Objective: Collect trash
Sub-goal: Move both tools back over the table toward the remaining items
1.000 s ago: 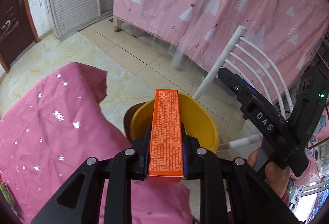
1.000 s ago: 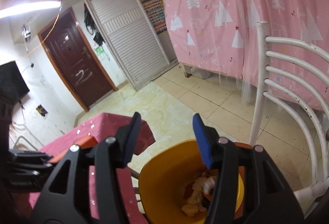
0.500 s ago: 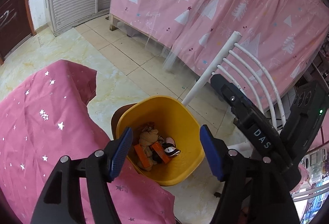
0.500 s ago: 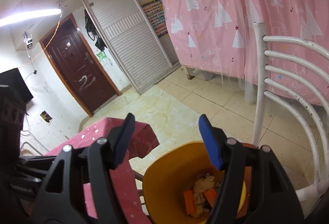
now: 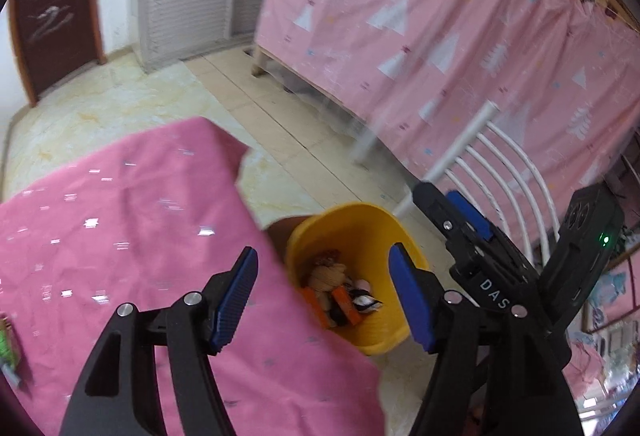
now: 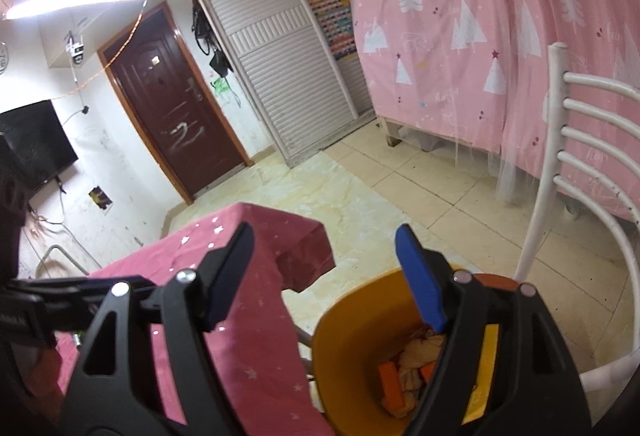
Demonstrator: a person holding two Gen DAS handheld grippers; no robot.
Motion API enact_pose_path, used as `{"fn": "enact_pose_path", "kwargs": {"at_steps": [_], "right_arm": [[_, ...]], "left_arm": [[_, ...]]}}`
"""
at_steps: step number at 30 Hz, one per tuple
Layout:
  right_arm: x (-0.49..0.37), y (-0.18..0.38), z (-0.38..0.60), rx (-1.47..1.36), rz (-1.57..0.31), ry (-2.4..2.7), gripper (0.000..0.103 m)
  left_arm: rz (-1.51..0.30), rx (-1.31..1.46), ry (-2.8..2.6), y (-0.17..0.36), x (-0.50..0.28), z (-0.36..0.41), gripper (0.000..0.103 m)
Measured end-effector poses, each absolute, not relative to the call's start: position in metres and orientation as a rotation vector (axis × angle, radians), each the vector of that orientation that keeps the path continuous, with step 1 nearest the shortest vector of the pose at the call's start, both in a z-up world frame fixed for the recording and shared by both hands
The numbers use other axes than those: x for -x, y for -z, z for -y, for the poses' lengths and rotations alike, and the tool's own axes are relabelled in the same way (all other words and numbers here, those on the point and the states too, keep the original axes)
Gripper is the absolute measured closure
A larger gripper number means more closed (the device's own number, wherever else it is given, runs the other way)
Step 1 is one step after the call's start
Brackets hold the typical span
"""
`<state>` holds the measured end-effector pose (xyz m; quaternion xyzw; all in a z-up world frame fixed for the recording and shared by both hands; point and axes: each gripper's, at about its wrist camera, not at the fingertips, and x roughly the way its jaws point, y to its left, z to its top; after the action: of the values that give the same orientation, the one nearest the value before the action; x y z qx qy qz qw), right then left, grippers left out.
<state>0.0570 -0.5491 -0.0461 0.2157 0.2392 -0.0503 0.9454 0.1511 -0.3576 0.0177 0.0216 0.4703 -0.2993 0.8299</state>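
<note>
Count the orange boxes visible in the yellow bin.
2. In the bin, one orange box lies toward the table side, the other beside it toward the middle, with crumpled trash around them. More may be hidden underneath.

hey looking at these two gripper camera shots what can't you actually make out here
- Left wrist view: the green thing on the pink tablecloth is cut off by the picture's edge, so I can't identify it.
- Left wrist view: motion blur smears the tablecloth's pattern.
- Right wrist view: the right gripper finger hides part of the trash in the yellow bin.
- Both views: the crumpled pieces in the bin are too small to name.
</note>
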Motion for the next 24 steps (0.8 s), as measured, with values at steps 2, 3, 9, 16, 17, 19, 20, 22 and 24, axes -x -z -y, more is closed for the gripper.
{"fn": "enact_pose_path", "kwargs": {"at_steps": [2, 3, 9, 16, 17, 19, 20, 22, 24], "right_arm": [[-0.063, 0.047, 0.538, -0.422, -0.503, 0.086, 0.033], [-0.065, 0.048, 0.534, -0.416, -0.509, 0.08, 0.032], [-0.078, 0.049, 0.507, -0.387, -0.536, 0.027, 0.027], [-0.092, 0.044, 0.468, -0.358, -0.556, -0.042, 0.026], [-0.093, 0.043, 0.465, -0.354, -0.558, -0.05, 0.026], [-0.098, 0.042, 0.453, -0.344, -0.563, -0.073, 0.026], [-0.099, 0.041, 0.449, -0.34, -0.565, -0.082, 0.026], [-0.103, 0.04, 0.437, -0.33, -0.574, -0.105, 0.026], [-0.106, 0.04, 0.426, -0.319, -0.581, -0.126, 0.026]], "left_arm": [[-0.981, -0.031, 0.613, -0.022, -0.151, 0.343, 0.043], [-0.975, -0.027, 0.603, -0.024, -0.151, 0.337, 0.043], [-0.943, 0.003, 0.518, -0.034, -0.153, 0.293, 0.042], [-0.935, 0.057, 0.434, -0.035, -0.159, 0.244, 0.04], [-0.935, 0.068, 0.424, -0.035, -0.16, 0.239, 0.039], [-0.936, 0.084, 0.403, -0.034, -0.161, 0.228, 0.039], [-0.938, 0.091, 0.395, -0.033, -0.161, 0.223, 0.038], [-0.938, 0.103, 0.378, -0.032, -0.161, 0.212, 0.038], [-0.937, 0.115, 0.361, -0.031, -0.16, 0.201, 0.038]]}}
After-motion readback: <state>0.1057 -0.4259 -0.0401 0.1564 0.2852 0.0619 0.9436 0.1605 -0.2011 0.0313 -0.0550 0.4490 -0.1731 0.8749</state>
